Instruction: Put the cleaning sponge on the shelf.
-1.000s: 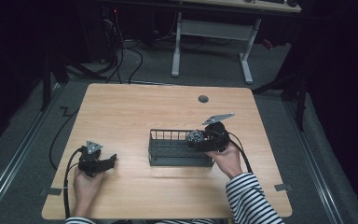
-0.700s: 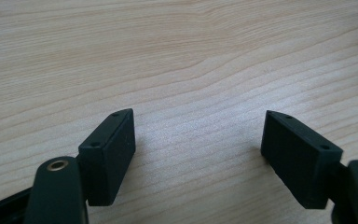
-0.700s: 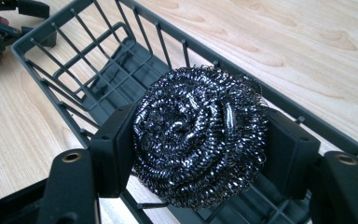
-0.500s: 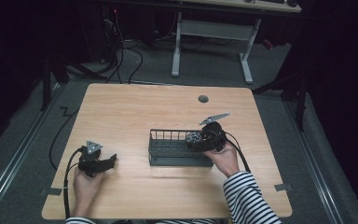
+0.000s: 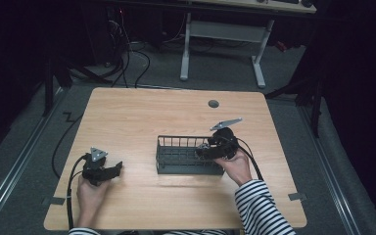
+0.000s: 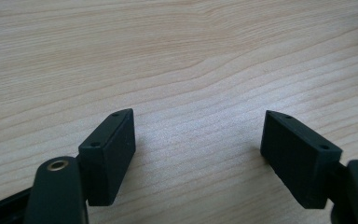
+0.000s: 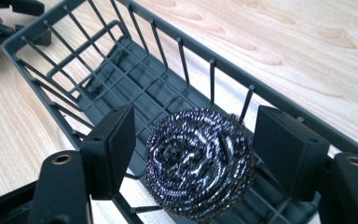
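Opened just now, the right gripper's (image 7: 193, 140) jaws are spread beside the steel scourer (image 7: 199, 163), which is left lying at the wire basket's (image 5: 176, 166) right end, unpinched. No writing is legible. Farther left, the left gripper (image 6: 198, 140) is held spread over bare bench (image 5: 142, 117).

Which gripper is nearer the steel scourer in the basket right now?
Right. The right gripper has its jaws on either side of the steel scourer in the basket, just opening, pads apart from it. The left gripper rests on the table, well off to the basket's left.
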